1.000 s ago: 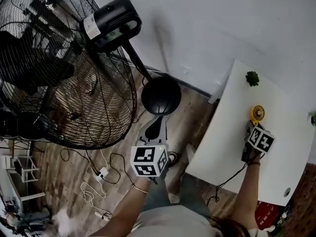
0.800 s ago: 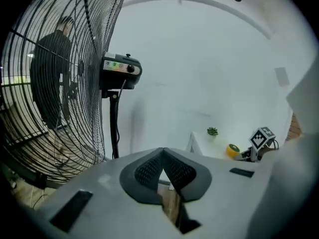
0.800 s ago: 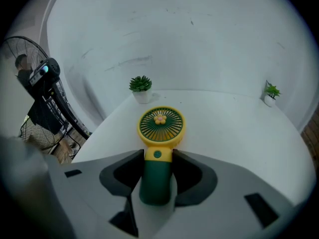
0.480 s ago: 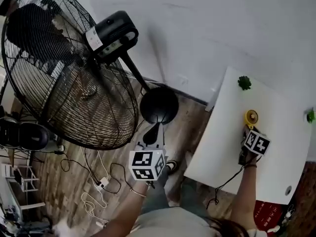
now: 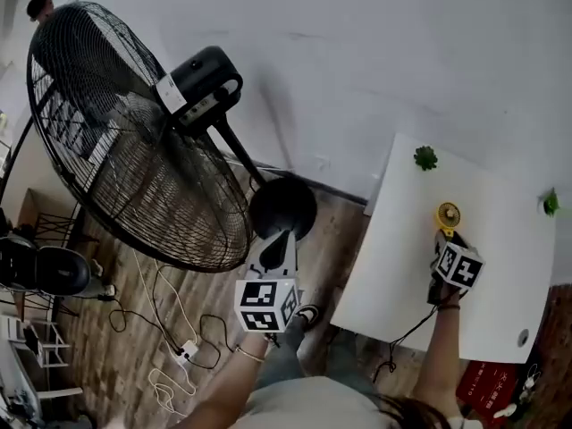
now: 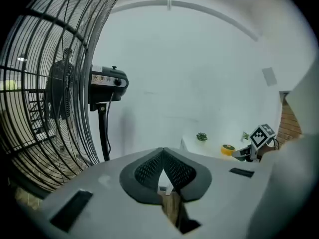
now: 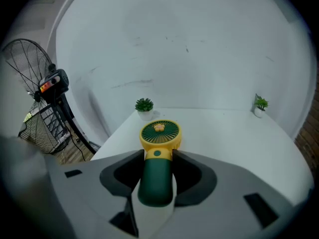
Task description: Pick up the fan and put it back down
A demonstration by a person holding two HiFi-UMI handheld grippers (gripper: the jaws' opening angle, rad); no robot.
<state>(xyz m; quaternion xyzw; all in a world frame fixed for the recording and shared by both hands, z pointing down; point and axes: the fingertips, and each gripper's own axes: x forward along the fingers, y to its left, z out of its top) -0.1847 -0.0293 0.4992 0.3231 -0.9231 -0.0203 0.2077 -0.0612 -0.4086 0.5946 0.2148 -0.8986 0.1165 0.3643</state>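
The right gripper (image 7: 158, 156) was clamped on the green handle of the handheld fan (image 7: 157, 173), one jaw pressed to each side. The fan's yellow head pointed away over the white table (image 7: 224, 133); whether it rested on the tabletop could not be told. Beyond it, a small potted plant (image 7: 144, 105) stood at the table's far edge. The left gripper (image 6: 163, 151) was held over the wooden floor (image 5: 116, 275), jaws together and empty, with a black pedestal fan (image 6: 107, 81) farther off.
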